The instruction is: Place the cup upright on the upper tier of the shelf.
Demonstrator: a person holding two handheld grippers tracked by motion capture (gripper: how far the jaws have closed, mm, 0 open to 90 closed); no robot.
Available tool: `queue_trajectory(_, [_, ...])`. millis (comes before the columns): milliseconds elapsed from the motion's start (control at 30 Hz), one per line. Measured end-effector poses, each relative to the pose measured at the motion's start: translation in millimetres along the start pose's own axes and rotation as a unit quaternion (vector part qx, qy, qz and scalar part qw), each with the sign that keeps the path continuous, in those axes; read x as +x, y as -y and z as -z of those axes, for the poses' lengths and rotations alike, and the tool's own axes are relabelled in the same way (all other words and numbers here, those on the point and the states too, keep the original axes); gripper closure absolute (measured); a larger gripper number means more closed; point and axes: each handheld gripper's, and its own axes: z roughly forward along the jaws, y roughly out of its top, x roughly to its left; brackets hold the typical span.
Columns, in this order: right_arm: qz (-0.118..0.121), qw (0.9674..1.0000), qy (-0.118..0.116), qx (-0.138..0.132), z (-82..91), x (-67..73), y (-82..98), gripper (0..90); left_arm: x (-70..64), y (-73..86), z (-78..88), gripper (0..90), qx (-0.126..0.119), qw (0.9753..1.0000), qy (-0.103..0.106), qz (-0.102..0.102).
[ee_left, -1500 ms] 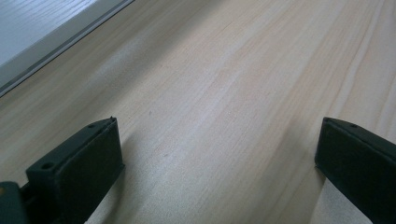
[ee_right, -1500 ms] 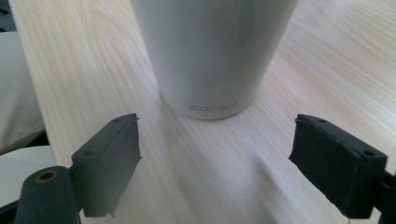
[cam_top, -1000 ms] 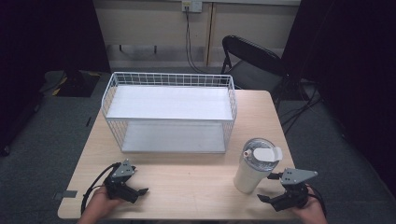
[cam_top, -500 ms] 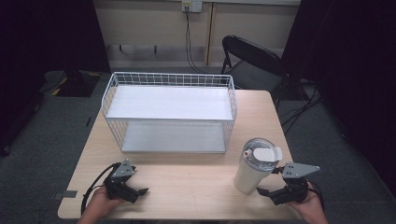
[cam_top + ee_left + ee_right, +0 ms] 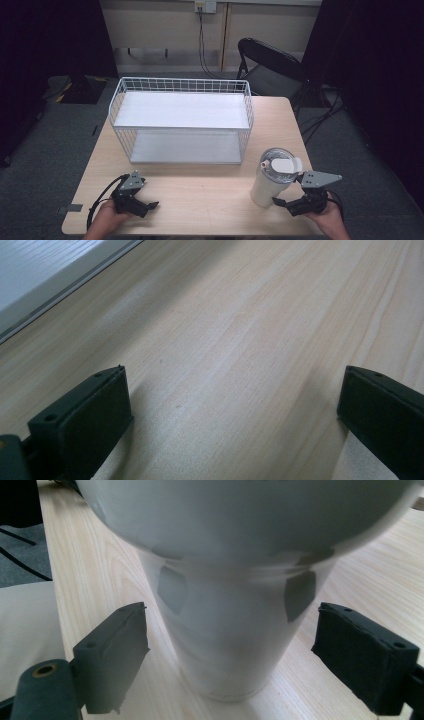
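A white lidded tumbler [image 5: 272,179] stands upright on the wooden table [image 5: 210,190] near its front right. My right gripper [image 5: 285,204] is open low beside the tumbler's base. In the right gripper view the tumbler [image 5: 235,630] stands between the two black jaws, apart from both pads. My left gripper [image 5: 148,206] rests open on the table at the front left, its jaws spread over bare wood [image 5: 235,370].
A white wire basket [image 5: 182,122] with two shelves stands across the back half of the table. A black folding chair [image 5: 270,65] sits behind the table's far right corner. Cables trail on the floor at the right.
My right gripper has moved left and forward toward the tumbler's base, so the tumbler now stands between its jaws. The left gripper has not moved.
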Motion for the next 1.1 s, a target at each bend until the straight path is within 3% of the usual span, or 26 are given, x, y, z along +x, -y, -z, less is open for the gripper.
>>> queue_trajectory(400, [-0.014,0.9993,-0.003,-0.034,-4.2,-1.7,-1.5,12.5,0.0,0.0,0.0,0.1,0.000,1.0000,0.000,0.000])
queue_trajectory(1100, [-0.017,0.9965,0.009,-0.081,-17.0,1.0,1.7,8.8,0.0,0.0,0.0,0.1,0.000,1.0000,0.000,0.000])
